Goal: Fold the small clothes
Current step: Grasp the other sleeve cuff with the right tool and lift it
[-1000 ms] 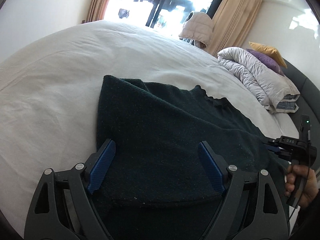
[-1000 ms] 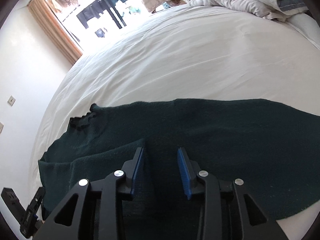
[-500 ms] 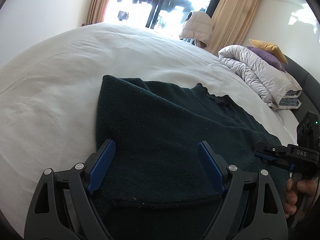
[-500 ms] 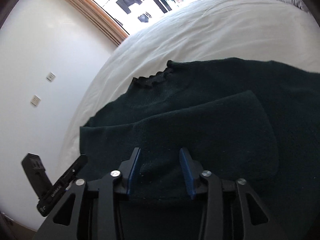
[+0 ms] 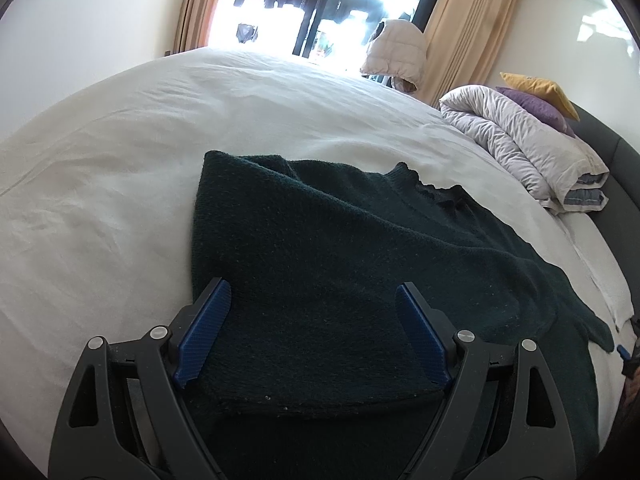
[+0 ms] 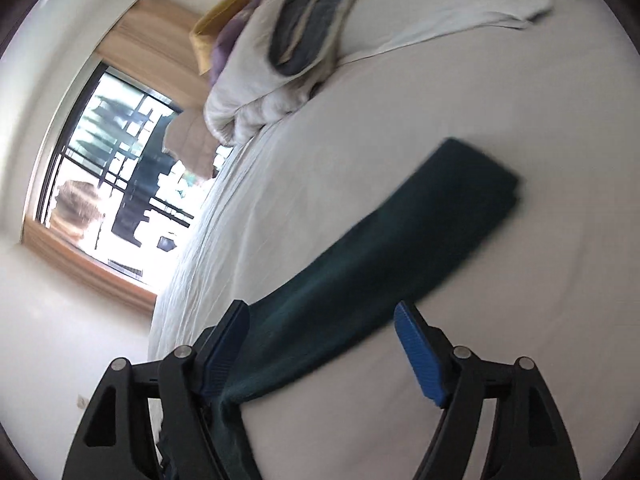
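White bedding covers a wide bed [image 5: 120, 168] under a bright window with tan curtains, and on it one dark green knit sweater [image 5: 340, 240] lies spread, its scalloped neckline toward the rolled duvet [image 5: 520, 148].

The left tool [image 5: 312, 332] hovers low over the sweater with its blue pads spread wide and nothing between them; beneath it a folded-over layer of knit ends in a thick edge close to the camera. The right tool [image 6: 320, 352] is also spread wide, tilted sharply, looking along one long sleeve [image 6: 400, 248] that runs out flat across the sheet. That view is motion-blurred. The sleeve passes against the inner pad of one finger, but the pads are not closed on it.

The step in hand appears to be bringing this outstretched sleeve in over the body. To do it well, I would pinch the sleeve near its cuff end, taking both layers, lift only enough to clear the sheet, and lay it straight across the folded panel so the edges line up. The left tool could press the existing fold to stop it sliding; thick knit drags and bunches easily.

Counted: one sweater, two tools, one duvet, two cushions (one yellow, one purple), one pale jacket by the window.
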A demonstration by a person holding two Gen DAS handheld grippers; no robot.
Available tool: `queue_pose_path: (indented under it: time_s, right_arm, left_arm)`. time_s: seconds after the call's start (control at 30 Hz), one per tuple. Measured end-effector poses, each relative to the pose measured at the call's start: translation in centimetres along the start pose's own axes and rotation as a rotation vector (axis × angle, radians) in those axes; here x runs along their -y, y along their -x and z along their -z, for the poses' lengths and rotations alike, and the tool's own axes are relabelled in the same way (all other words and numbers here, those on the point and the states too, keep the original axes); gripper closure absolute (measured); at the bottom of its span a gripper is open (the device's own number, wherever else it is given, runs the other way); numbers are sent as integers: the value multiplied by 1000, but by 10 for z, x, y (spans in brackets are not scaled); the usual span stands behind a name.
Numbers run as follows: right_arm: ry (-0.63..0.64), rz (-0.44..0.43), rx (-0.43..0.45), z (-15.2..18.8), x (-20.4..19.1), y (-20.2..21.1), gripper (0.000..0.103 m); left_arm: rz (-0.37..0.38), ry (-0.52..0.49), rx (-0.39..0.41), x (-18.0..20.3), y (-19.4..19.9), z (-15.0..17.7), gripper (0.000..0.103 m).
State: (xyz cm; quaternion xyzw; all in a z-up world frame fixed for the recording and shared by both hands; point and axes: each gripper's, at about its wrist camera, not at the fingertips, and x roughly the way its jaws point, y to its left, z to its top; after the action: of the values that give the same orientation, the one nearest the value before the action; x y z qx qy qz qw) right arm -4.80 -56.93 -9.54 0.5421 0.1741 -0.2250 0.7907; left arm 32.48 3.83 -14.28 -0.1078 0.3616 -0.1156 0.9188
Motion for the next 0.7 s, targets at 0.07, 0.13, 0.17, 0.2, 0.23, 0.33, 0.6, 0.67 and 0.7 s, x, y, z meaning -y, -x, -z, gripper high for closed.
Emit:
queue_pose_path:
  time_s: [0.07,0.13,0.17,0.2,0.23,0.33,0.6,0.67,0.7]
  right_arm:
    - [-128,0,12,-11,38,11,25]
    - [-221,-32,23,-14,63,15,30]
    - [-249,-54,22,-15,69,17,32]
    - [-254,-63,21,-16,71,17,32]
    - [-245,-63,23,-17,68,15,32]
    - [-244,-73,15,-18,51,1,32]
    - [-275,-26,-61,-33,43,-34,34]
    - [-324,-47,-42,-37,46,-34,34]
    - [-341,-57,-36,-39,47,-35,34]
  left_arm:
    - [-7,-5,-2,2,-1,0,19]
    - [-13,-9,-4,3,-2,-1,19]
    - [-16,-12,-5,3,-3,-1,19]
    - [-19,-14,-5,4,-3,-1,19]
    - [-21,-15,-6,4,-4,-2,19]
    - [-27,-20,-8,4,-5,-3,19]
    - [-25,-18,-7,5,-5,-2,19]
    - [-22,-16,-6,5,-5,-3,19]
    - [-21,-16,-5,5,-5,-2,19]
